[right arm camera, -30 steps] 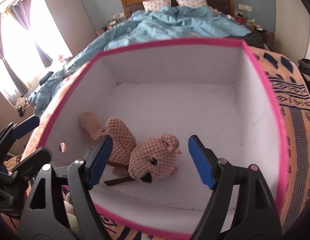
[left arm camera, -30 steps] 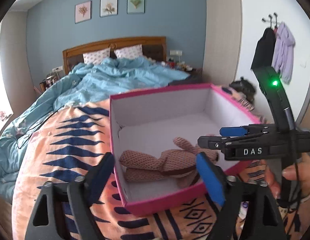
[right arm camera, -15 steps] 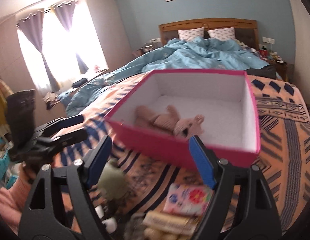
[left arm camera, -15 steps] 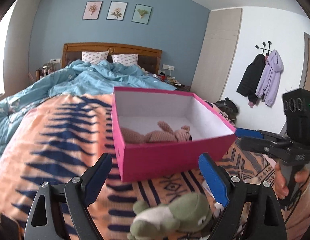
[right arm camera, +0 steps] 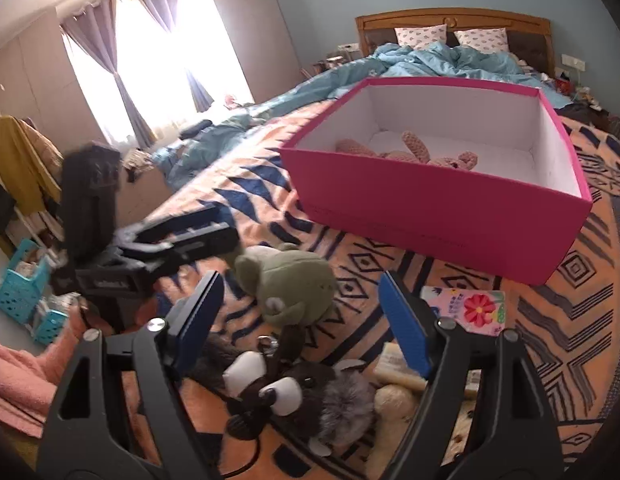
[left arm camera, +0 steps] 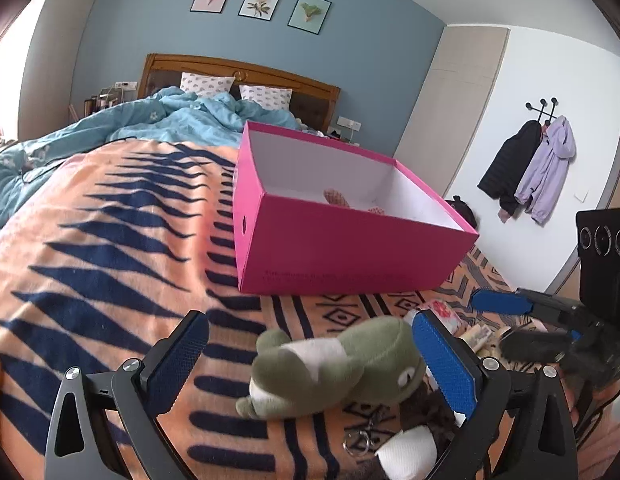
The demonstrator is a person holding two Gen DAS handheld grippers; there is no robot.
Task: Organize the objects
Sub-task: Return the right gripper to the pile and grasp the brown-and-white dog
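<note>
A pink box with a white inside stands on the bed; a brown knitted bear lies in it. A green plush frog lies on the blanket before the box, between the open jaws of my left gripper, not gripped. The frog also shows in the right wrist view. My right gripper is open and empty above a dark brown plush. A pink flowered packet lies to its right.
The orange and navy patterned blanket covers the near bed. A blue duvet and pillows lie by the headboard. Coats hang on the right wall. Turquoise baskets stand on the floor at left.
Both grippers have pulled back from the box toward the near edge of the bed and lowered. The bear stays in the box. The frog and other plush now lie between the jaws.
</note>
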